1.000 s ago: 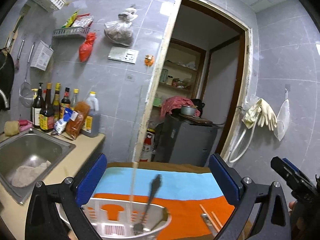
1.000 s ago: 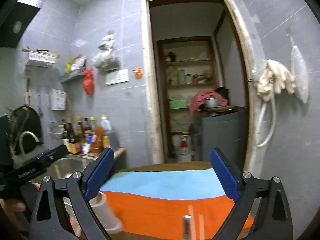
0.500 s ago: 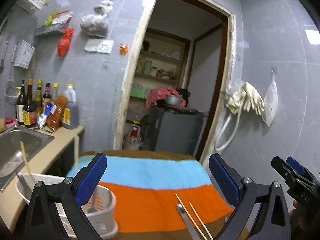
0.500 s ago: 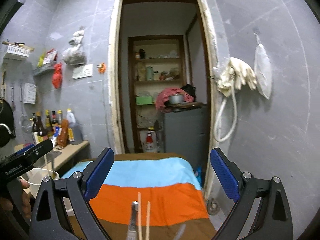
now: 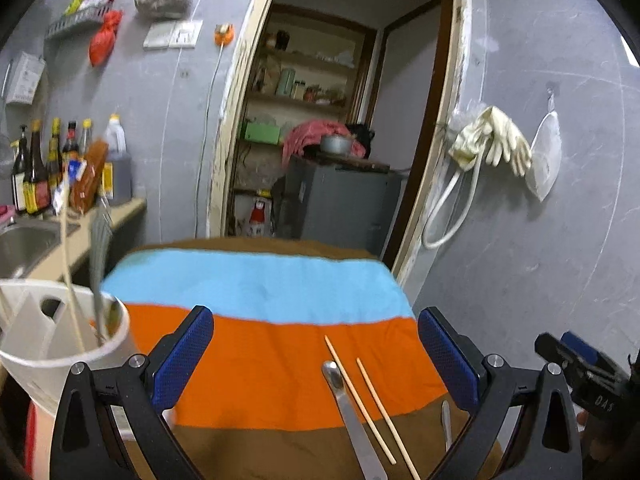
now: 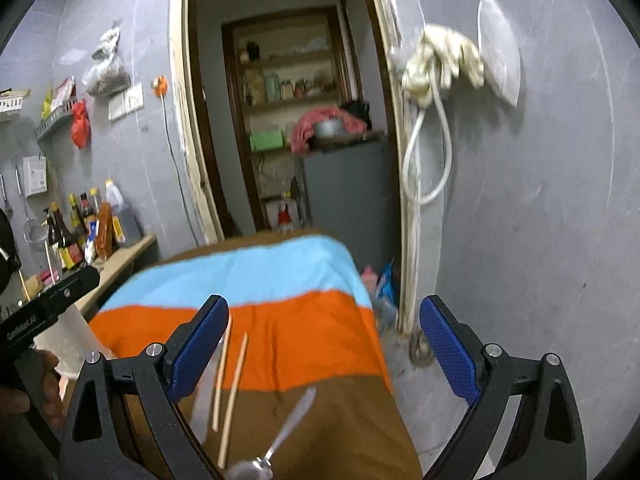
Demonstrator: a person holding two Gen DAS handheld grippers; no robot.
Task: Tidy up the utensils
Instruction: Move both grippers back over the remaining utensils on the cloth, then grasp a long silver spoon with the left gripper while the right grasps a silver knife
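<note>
A surface draped in a brown, orange and light-blue striped cloth [image 5: 256, 344] stands in a grey-tiled kitchen, before an open doorway. On its near right lie two wooden chopsticks [image 5: 360, 396], one flat metal utensil [image 5: 352, 416] and one metal spoon [image 6: 288, 432]; the white plastic utensil holder [image 5: 44, 344] stands far left. The left tool [image 5: 316, 356] and right tool [image 6: 322, 344] both hang above with fingers apart, empty.

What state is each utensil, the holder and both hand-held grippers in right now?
Left hand-held gripper: open, empty.
Right hand-held gripper: open, empty.
Utensil holder: upright, holds chopsticks and a utensil.
Two chopsticks: lying loose on the cloth.
Flat metal utensil: lying beside them.
Spoon: lying loose.
</note>
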